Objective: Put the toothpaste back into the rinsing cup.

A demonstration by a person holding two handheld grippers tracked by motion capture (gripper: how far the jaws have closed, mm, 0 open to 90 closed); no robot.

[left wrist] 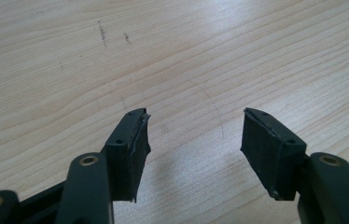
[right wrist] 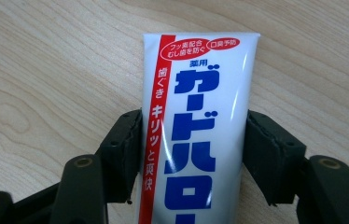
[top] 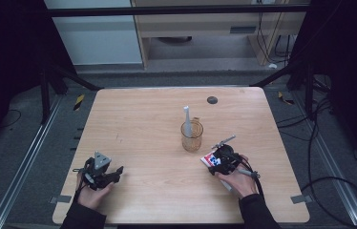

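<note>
The left gripper is held by the person's left hand near the front left corner of the tabletop. Its jaws are seen wide apart in the left gripper view, and only bare wood with a few small dark marks is seen between them.

Near the middle of the tabletop, a little toward the right edge, a clear amber glass cup is placed upright. A white toothbrush is standing inside it, leaned to the left side of the cup, with its head rising above the rim. A small dark round spot is seen close to the far edge.

The right gripper is held by the right hand near the front edge, toward the right side, just in front of the cup. Its jaws are closed on a white toothpaste tube with a red stripe and blue letters. Both pads are pressed against the sides of the tube. The flat crimped end of the tube is pointed away from the gripper. Whether the tube is touching the tabletop cannot be told.
</note>
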